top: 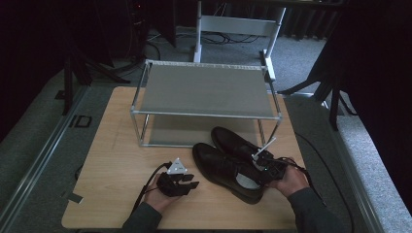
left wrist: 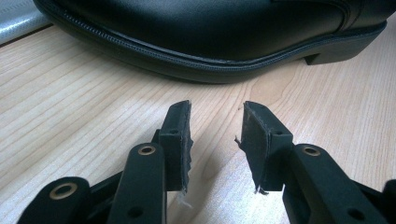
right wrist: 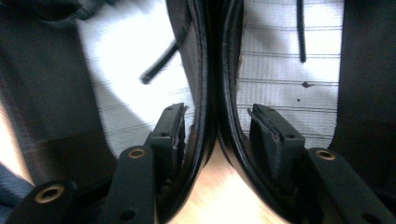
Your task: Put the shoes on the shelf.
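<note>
In the right gripper view, the right gripper is straddling the two touching inner collar walls of a pair of black leather lace-up dress shoes, one jaw reaching down into each shoe's pale-lined opening. The pads are sitting close to the leather on both sides, but whether they are already pinching it I cannot tell. In the high view this gripper is sitting at the heel end of the pair, which is lying side by side on the light wooden table, toes pointing toward the grey two-tier metal shoe rack just beyond.

The left gripper is resting low over the table with its jaws spread and nothing between them, facing the welted side of the nearer shoe, near but apart.

The shoes are likely moderately heavy, with stiff soles, firm heel counters and smooth, somewhat slippery uppers. Clamping both inner collars together should carry the pair, though the toes may droop.
</note>
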`<state>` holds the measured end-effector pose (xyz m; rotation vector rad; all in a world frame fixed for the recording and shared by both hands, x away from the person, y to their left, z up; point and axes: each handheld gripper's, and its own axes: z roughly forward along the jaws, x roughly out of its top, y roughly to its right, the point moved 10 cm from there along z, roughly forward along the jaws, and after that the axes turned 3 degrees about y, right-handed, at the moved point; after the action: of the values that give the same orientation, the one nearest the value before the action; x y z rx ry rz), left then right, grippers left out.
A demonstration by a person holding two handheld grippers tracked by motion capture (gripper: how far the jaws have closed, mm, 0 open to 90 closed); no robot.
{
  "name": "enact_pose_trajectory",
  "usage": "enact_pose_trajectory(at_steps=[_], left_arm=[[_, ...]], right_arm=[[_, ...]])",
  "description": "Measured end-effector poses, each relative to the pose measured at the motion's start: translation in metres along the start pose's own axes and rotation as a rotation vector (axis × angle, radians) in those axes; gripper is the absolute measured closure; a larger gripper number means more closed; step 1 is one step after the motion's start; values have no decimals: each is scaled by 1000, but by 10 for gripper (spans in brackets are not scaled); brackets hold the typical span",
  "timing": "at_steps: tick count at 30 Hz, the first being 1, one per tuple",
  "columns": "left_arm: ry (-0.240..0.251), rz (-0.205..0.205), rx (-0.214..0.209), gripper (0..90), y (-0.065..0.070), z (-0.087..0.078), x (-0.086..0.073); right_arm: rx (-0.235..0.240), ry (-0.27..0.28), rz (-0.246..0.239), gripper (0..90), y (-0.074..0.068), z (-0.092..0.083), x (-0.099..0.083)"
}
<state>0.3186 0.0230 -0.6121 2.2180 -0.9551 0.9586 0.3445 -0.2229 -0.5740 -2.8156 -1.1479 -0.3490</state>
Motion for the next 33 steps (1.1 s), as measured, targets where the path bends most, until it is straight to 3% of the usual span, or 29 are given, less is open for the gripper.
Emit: enact_pose_trajectory(at_steps=[4, 6, 12, 25, 27, 33], left_arm=[[0, -1, -1, 631, 0, 0, 0], [0, 2, -2, 630, 0, 0, 0], [-3, -1, -2, 629, 1, 2, -1], [-5, -1, -2, 622, 1, 3, -1], [-5, 1, -1, 621, 1, 3, -1], [-2, 0, 1, 621, 1, 2, -1]], right_arm=[[10, -24, -16, 750, -4, 1, 1], [4, -17, -15, 773, -4, 1, 1], [30, 73, 14, 783, -2, 0, 3], [38, 129, 37, 795, -2, 0, 4], [81, 160, 65, 797, -5, -3, 7], [107, 197, 79, 801, -6, -7, 10]])
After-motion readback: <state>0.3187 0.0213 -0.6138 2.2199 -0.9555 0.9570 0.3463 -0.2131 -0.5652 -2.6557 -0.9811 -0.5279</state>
